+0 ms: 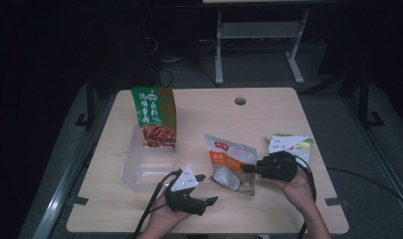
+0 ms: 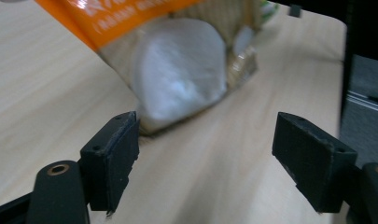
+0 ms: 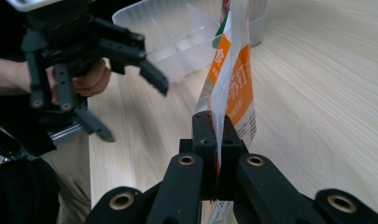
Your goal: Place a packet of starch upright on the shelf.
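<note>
Your left gripper (image 1: 205, 189) sits low near your side of the table, and its jaws stand wide apart with nothing pinched between them. Your right gripper (image 1: 245, 169) points toward your left one, its two jaws squeezed tight together. Your hands hold both from below.

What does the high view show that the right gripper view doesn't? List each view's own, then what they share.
High view alone: the green pouch standing in the far end of the clear box, a yellow-green packet at the table's right, the table's hole, and the right gripper seen from outside.

Right gripper view alone: its jaws shut on the orange pouch's edge, and the box's inner dividers.

Both: the orange pouch, the clear box, the open left gripper and the wooden table.
</note>
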{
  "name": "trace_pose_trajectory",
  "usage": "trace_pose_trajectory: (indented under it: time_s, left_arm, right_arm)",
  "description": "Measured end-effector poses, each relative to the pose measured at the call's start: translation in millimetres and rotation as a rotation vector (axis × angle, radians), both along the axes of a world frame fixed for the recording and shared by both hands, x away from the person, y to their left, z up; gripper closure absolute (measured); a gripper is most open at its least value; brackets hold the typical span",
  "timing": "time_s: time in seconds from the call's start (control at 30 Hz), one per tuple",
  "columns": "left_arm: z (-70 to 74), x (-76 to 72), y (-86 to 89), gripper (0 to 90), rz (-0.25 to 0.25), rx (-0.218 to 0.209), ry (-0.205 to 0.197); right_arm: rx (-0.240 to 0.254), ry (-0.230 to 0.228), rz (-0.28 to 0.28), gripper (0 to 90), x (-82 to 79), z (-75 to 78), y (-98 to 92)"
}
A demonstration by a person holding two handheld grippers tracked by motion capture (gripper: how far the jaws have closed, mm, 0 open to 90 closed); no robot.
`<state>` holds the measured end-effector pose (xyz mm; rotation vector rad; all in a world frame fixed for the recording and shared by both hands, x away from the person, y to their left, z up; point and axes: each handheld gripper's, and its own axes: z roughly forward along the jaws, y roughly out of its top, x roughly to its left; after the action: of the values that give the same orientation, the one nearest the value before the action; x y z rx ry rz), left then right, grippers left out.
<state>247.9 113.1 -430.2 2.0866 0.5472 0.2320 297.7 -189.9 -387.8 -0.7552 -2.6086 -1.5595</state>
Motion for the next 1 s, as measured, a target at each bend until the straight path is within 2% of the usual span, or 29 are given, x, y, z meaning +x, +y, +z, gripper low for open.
trace_pose_trajectory:
  time_s: [0.03, 0.2, 0.37, 0.43, 0.47, 0.53, 0.6, 0.77, 0.87, 1.0]
  left_arm:
    - [-0.3, 4.3, -2.5, 21.8, 0.003, 0.011, -0.005]
    - [-3.5, 18.6, -12.3, 22.6, 0.032, 0.02, 0.032]
    - [-9.6, 34.0, -22.4, 26.5, 0.048, -0.006, 0.097]
    - [-10.4, 39.0, -26.4, 32.5, 0.059, -0.036, 0.116]
    - [-10.3, 41.0, -27.8, 39.5, 0.067, -0.051, 0.12]
    - [-9.3, 45.2, -30.4, 49.5, 0.052, -0.056, 0.129]
    - [-7.7, 47.9, -32.9, 59.1, 0.043, -0.044, 0.121]
    - [-5.9, 51.5, -34.2, 85.1, 0.034, -0.07, 0.148]
    - [-4.9, 48.7, -36.9, 88.2, 0.036, -0.044, 0.113]
    - [-3.4, 46.9, -36.0, 89.4, 0.04, -0.032, 0.099]
  right_arm:
    - [0.001, -0.002, 0.007, 90.0, 0.1, 0.0, -0.9]
    - [-0.003, -0.006, 0.034, 90.0, -0.3, 0.5, -6.0]
    - [0.003, -0.007, 0.056, 89.9, 1.0, -0.6, -11.4]
    - [-0.005, -0.006, 0.052, 89.9, 1.2, -0.7, -11.8]
    - [-0.009, -0.006, 0.053, 89.9, 1.5, -0.4, -11.9]
    - [-0.015, -0.01, 0.055, 89.9, 2.3, -0.2, -11.8]
    - [-0.027, -0.014, 0.054, 89.9, 2.8, 0.1, -11.5]
    - [-0.038, -0.02, 0.046, 89.9, 4.0, -0.1, -11.1]
    - [-0.039, -0.021, 0.026, 89.9, 5.1, -0.7, -10.9]
    - [-0.049, -0.019, -0.011, 89.7, 5.8, -1.0, -10.6]
